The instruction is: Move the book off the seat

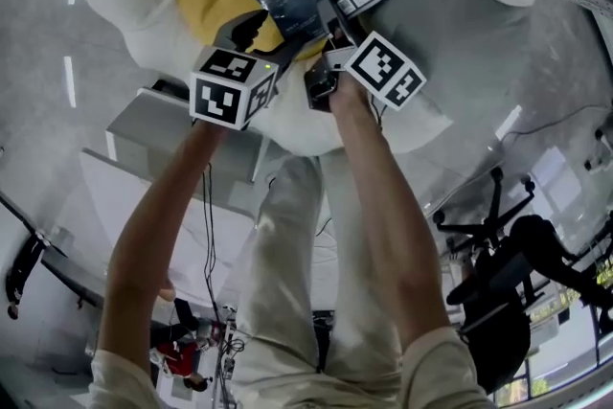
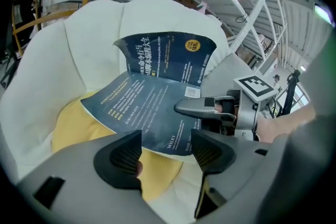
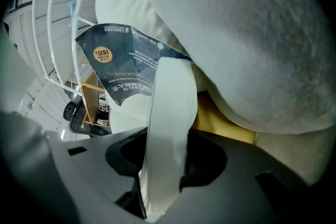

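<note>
1. The book lies on the yellow cushion in the white padded seat. Its dark cover faces up, and the far part of that cover bends up against the backrest.
2. The right gripper has its jaws closed on the book's near corner, by the barcode. Its own view shows the white page block pinched between the two pads.
3. The left gripper hovers just short of the book's near edge. Its jaws stand apart and hold nothing.
4. From where I stand it looks like a thick paperback: moderately heavy, with soft, glossy covers. Held by one corner it will probably sag, and the cover could slide on the pages.
5. The safest hold seems to be across the whole page block, as the right gripper has it, rather than on the cover alone.
6. A second hold by the left gripper on the near long edge would likely share the weight and keep the book from drooping or fanning open as it leaves the seat.
</note>
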